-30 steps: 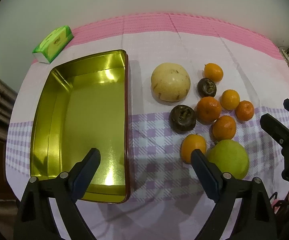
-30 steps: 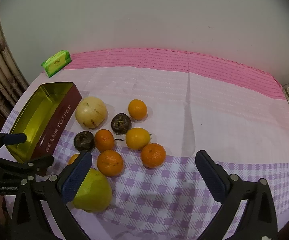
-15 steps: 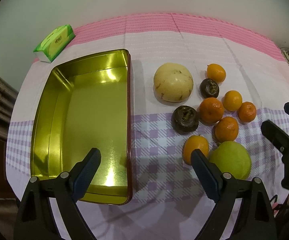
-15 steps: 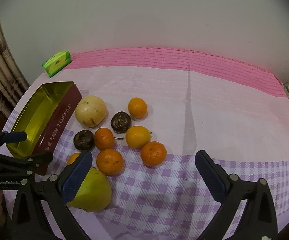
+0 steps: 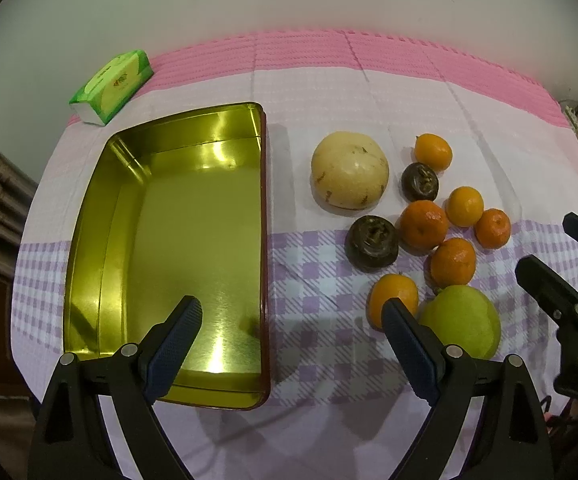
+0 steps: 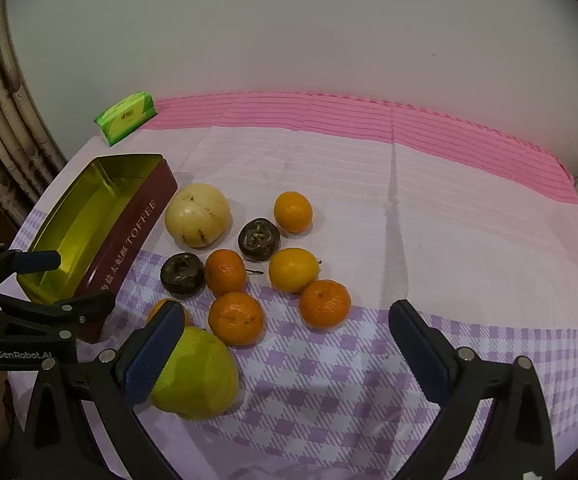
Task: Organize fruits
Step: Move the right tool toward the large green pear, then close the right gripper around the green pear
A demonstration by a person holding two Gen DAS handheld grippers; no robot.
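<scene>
Currently both grippers hover over a table w/ pink and purple-check cloth (image 5: 329, 92), neither touching anything. Left gripper (image 5: 293, 322) is spread wide, nothing between its fingers; in its own view one finger sits over the tin's near end, the other in front of an orange (image 5: 393, 298) and the green pear (image 5: 463, 326). Right gripper (image 6: 285, 330) is also wide open and holds nothing; its left finger overlaps the pear (image 6: 197, 376) in its view, right finger over bare check cloth.

Tin (image 5: 89, 248) is an open gold-lined box, maroon outside w/ "TOFFEE" on the side wall (image 6: 129, 240), nothing inside, on the cloth's left part. Fruit all lies loose on the cloth, right of the tin, close-packed: pale melon (image 5: 349, 170) nearest the tin's far end, two dark fruits (image 5: 371, 242) (image 5: 419, 180), approx. six oranges/tangerines around them, e.g. far one (image 5: 433, 150) and rightmost (image 5: 493, 228). Pear is nearest the grippers, just beside two oranges; contact can't be told.

Green tissue pack (image 5: 111, 86) lies at the cloth's far-left corner, apart from the tin. White wall behind.
</scene>
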